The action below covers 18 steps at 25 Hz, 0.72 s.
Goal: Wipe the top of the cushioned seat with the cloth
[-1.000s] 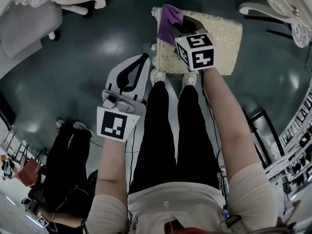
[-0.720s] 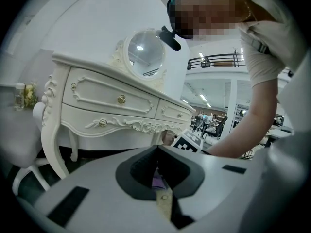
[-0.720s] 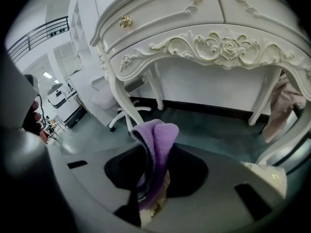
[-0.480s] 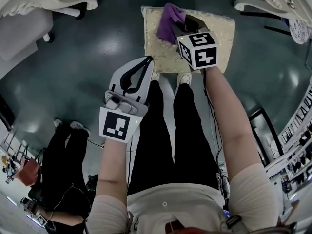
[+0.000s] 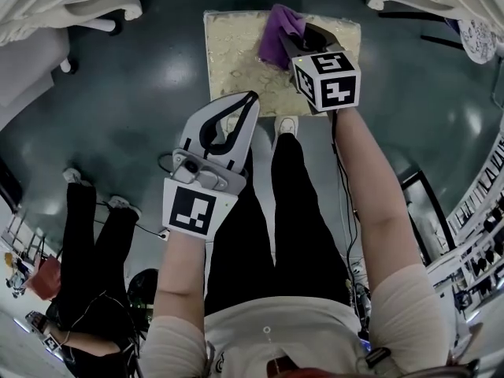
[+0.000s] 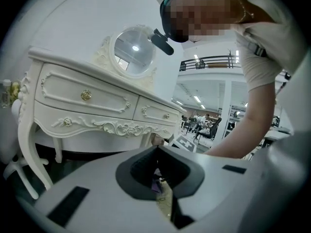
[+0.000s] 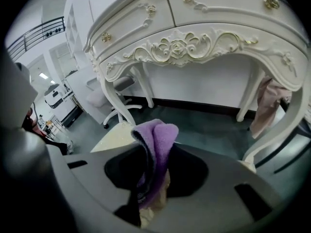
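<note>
Across the cushioned seat [image 5: 236, 53], at upper centre of the head view, we are sliding our right gripper [image 5: 303, 36] from the seat's upper left corner toward its upper right. We are judging the wiping partly done, with the lower half of the seat waiting. Our left gripper [image 5: 250, 105] is hanging closed and empty mid-frame. Right jaws are clamping the purple cloth [image 5: 279, 34] against the seat top.
</note>
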Each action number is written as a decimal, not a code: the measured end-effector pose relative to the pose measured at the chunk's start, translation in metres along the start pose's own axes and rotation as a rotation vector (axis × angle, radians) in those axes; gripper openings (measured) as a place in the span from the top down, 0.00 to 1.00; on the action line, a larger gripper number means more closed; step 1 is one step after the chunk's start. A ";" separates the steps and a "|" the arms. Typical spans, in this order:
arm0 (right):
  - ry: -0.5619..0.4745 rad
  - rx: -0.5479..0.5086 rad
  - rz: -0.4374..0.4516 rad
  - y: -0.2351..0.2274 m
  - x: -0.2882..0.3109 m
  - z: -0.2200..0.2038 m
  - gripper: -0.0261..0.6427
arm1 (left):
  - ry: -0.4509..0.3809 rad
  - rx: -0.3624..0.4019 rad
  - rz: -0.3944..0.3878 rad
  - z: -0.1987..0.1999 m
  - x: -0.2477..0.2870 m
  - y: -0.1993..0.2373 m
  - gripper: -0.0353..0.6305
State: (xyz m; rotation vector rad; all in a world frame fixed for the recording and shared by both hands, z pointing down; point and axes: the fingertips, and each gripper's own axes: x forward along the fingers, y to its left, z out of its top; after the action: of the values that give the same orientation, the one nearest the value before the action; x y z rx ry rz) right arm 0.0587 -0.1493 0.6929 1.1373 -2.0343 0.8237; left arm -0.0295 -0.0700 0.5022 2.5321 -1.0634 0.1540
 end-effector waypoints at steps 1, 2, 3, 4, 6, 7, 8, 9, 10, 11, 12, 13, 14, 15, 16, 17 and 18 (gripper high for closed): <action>0.002 0.001 -0.005 -0.006 -0.002 -0.002 0.79 | 0.005 0.002 -0.006 -0.002 0.004 -0.005 0.93; 0.005 0.001 -0.012 -0.013 -0.005 -0.003 0.80 | 0.012 0.002 -0.012 -0.005 0.008 -0.009 0.93; 0.007 0.000 -0.020 -0.018 -0.007 -0.005 0.80 | 0.020 0.001 -0.017 -0.008 0.012 -0.012 0.93; 0.009 -0.002 -0.029 -0.024 -0.009 -0.007 0.80 | 0.027 0.000 -0.020 -0.010 0.015 -0.015 0.93; 0.015 -0.007 -0.049 -0.034 -0.016 -0.011 0.80 | 0.030 -0.005 -0.024 -0.012 0.020 -0.020 0.93; 0.019 -0.008 -0.059 -0.039 -0.020 -0.014 0.81 | 0.025 -0.007 -0.024 -0.011 0.023 -0.023 0.93; 0.022 -0.007 -0.068 -0.046 -0.024 -0.017 0.81 | 0.019 -0.006 -0.026 -0.010 0.027 -0.026 0.93; 0.024 -0.005 -0.076 -0.053 -0.028 -0.019 0.81 | 0.013 -0.002 -0.028 -0.009 0.032 -0.030 0.93; 0.026 -0.001 -0.083 -0.061 -0.032 -0.022 0.81 | 0.009 0.005 -0.032 -0.009 0.037 -0.034 0.93; 0.026 0.002 -0.089 -0.069 -0.036 -0.025 0.81 | 0.007 0.014 -0.037 -0.009 0.042 -0.038 0.93; 0.025 0.005 -0.095 -0.076 -0.040 -0.028 0.81 | 0.008 0.023 -0.044 -0.011 0.047 -0.043 0.93; 0.025 0.007 -0.101 -0.083 -0.044 -0.031 0.81 | 0.012 0.032 -0.050 -0.013 0.052 -0.048 0.93; 0.026 0.010 -0.108 -0.090 -0.048 -0.033 0.81 | 0.020 0.039 -0.056 -0.015 0.057 -0.053 0.93; 0.028 0.014 -0.115 -0.096 -0.052 -0.036 0.81 | 0.029 0.045 -0.063 -0.018 0.062 -0.058 0.93; 0.028 0.020 -0.123 -0.102 -0.055 -0.038 0.81 | 0.038 0.049 -0.071 -0.020 0.067 -0.063 0.93; 0.028 0.028 -0.131 -0.107 -0.058 -0.041 0.81 | 0.045 0.049 -0.080 -0.021 0.072 -0.068 0.93; 0.027 0.036 -0.138 -0.112 -0.062 -0.043 0.81 | 0.048 0.047 -0.088 -0.022 0.075 -0.072 0.93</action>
State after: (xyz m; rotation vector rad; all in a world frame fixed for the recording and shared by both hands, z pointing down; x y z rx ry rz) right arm 0.1926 -0.1342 0.6927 1.2644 -1.9024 0.8053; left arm 0.0760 -0.0651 0.5190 2.5974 -0.9391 0.2168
